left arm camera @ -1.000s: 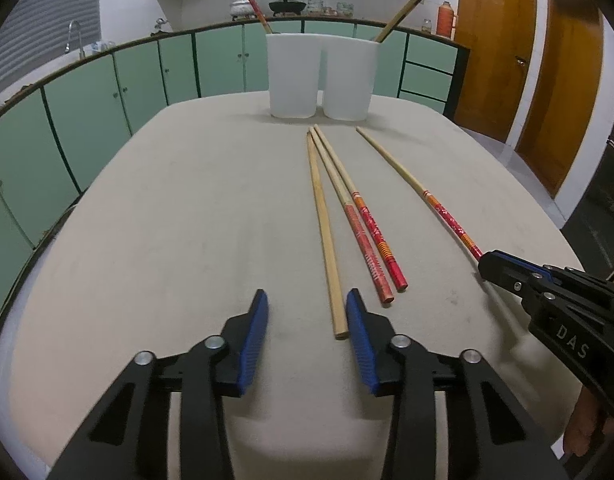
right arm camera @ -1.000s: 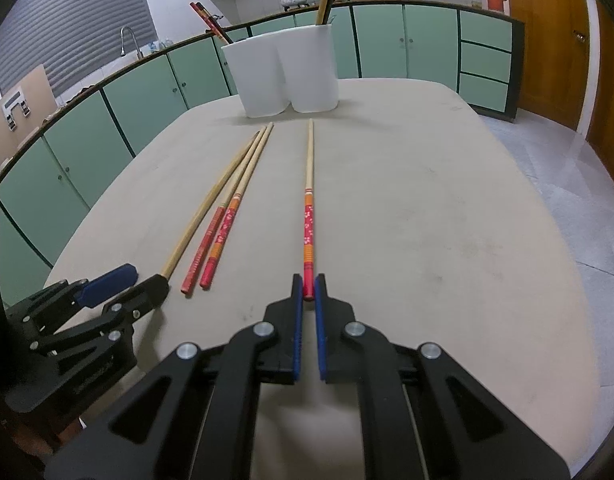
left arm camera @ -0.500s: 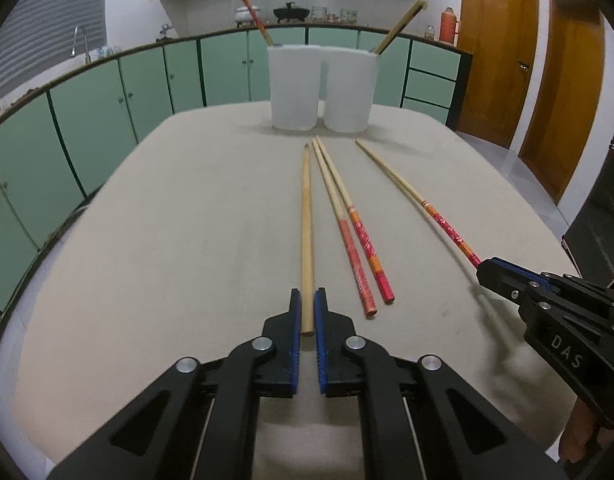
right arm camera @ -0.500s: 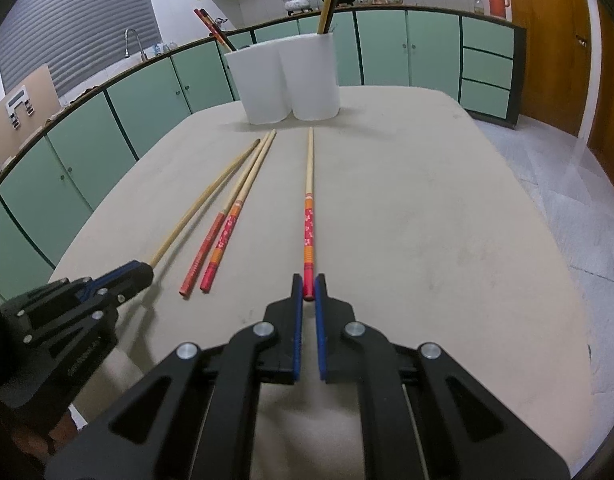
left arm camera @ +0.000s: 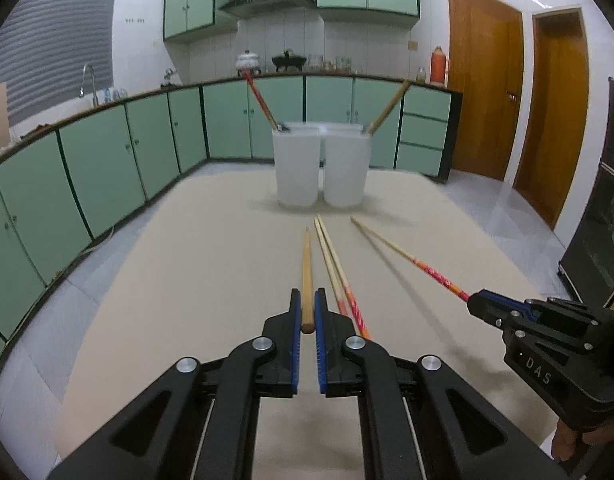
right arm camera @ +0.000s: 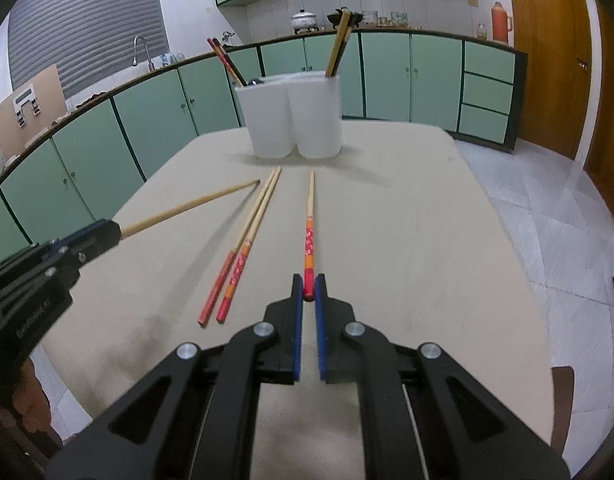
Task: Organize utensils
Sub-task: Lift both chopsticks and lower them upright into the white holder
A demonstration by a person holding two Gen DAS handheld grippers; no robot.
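Note:
My left gripper is shut on the near end of a plain wooden chopstick and holds it raised above the beige table; it also shows in the right wrist view. My right gripper is shut on the red end of a red-patterned chopstick, also raised; it shows in the left wrist view. Two more red-ended chopsticks lie side by side on the table between them. Two white cups stand at the far end, each holding chopsticks.
Green kitchen cabinets curve around the left and back. Wooden doors stand at the right. The table edge drops to a tiled floor on the right.
The left gripper closed on the plain chopstick and lifted it. The right gripper, shut on the red-patterned chopstick throughout, lifted it too. Both views now look more level.

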